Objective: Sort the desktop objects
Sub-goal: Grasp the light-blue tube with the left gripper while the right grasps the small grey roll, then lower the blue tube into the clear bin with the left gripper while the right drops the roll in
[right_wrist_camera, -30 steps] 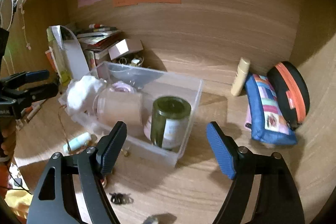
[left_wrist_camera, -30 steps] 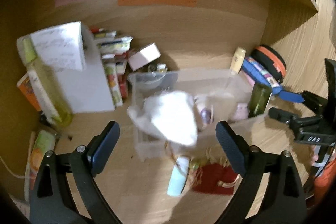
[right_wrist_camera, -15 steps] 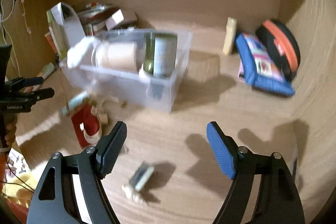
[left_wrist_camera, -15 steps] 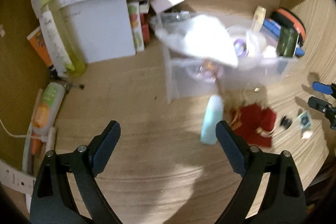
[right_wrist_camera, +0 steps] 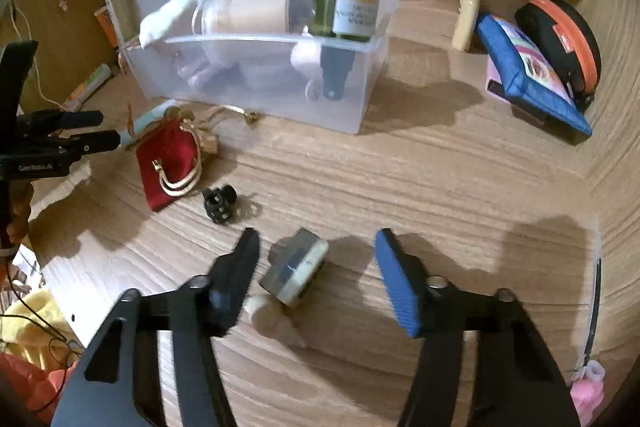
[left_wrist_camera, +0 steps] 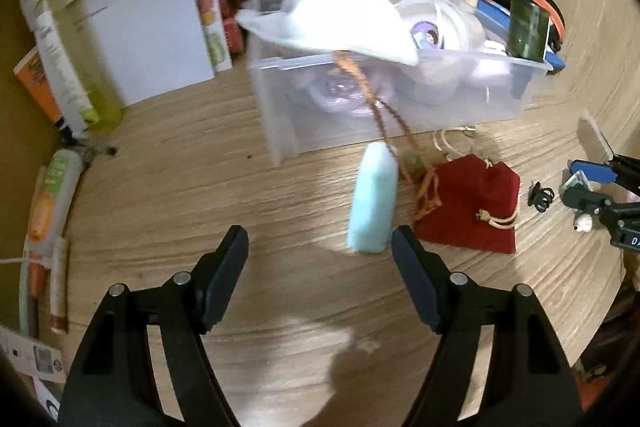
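Observation:
A clear plastic bin (left_wrist_camera: 400,95) (right_wrist_camera: 360,83) holds a white cloth (left_wrist_camera: 340,19), jars and a dark green jar (right_wrist_camera: 346,3). In front of it lie a pale blue tube (left_wrist_camera: 374,203), a red pouch (left_wrist_camera: 472,203) (right_wrist_camera: 168,163), a black hair clip (right_wrist_camera: 219,203) and a small grey-and-white object (right_wrist_camera: 294,267). My left gripper (left_wrist_camera: 320,251) is open and empty, just short of the tube. My right gripper (right_wrist_camera: 316,251) is open, low over the desk, with the grey-and-white object between its fingers. A cream piece (right_wrist_camera: 264,311) lies beside it.
White folder (left_wrist_camera: 148,19), books and a green bottle (left_wrist_camera: 76,75) stand at the back left. A blue pouch (right_wrist_camera: 528,67), a black-and-orange case (right_wrist_camera: 560,35) and a cream tube (right_wrist_camera: 466,15) sit at the back right. A tube (left_wrist_camera: 52,195) lies at the left edge.
Both grippers have pulled back from the bin and dropped toward the desk. The right one now frames the grey-and-white object; the left one faces the blue tube.

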Available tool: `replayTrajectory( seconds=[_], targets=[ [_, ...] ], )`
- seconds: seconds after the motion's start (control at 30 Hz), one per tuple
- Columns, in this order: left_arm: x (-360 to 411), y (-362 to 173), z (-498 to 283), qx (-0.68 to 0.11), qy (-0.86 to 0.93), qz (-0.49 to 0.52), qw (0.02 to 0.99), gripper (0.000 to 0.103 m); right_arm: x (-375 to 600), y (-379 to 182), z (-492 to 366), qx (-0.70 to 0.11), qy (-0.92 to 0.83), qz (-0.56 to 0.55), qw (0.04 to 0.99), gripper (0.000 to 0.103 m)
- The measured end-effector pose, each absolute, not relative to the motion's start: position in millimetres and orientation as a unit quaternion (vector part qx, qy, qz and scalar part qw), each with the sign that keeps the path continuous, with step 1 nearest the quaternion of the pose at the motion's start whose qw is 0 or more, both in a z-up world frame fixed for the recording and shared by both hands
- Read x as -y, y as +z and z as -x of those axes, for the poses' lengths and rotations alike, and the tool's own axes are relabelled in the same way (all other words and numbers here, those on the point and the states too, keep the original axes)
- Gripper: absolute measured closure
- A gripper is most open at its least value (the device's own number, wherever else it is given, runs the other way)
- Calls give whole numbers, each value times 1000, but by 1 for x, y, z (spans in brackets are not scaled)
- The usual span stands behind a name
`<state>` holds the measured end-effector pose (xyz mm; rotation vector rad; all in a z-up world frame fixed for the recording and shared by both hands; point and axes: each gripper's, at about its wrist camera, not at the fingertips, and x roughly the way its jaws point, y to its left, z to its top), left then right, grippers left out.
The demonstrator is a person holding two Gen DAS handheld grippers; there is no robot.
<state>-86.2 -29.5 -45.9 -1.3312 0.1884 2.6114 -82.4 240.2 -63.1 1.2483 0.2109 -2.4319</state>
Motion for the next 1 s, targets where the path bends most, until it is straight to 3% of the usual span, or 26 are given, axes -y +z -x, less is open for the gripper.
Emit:
replayTrajectory(
  seconds=[0.1,0.33,0.4,0.47,0.5,1.0],
  targets=[
    [24,-50,98,-68,882,457,94,43,-245,-62,82,-74,-870,-446,196,64],
    [10,-52,122,-60,878,462,110,48,-250,-63,84,-75,-873,-442,193,82],
    [5,-52,125,-63,879,458,117,60,-251,-63,85,-70,-872,-443,195,88],
    [1,-51,125,-68,880,454,123,76,-253,-62,87,-63,-873,-443,195,88],
    [0,-50,124,-70,880,453,124,79,-254,-61,88,-58,-873,-442,196,88],
    [36,-31,102,-16,899,428,92,79,-255,-48,109,-37,-882,-421,208,88]
  ],
)
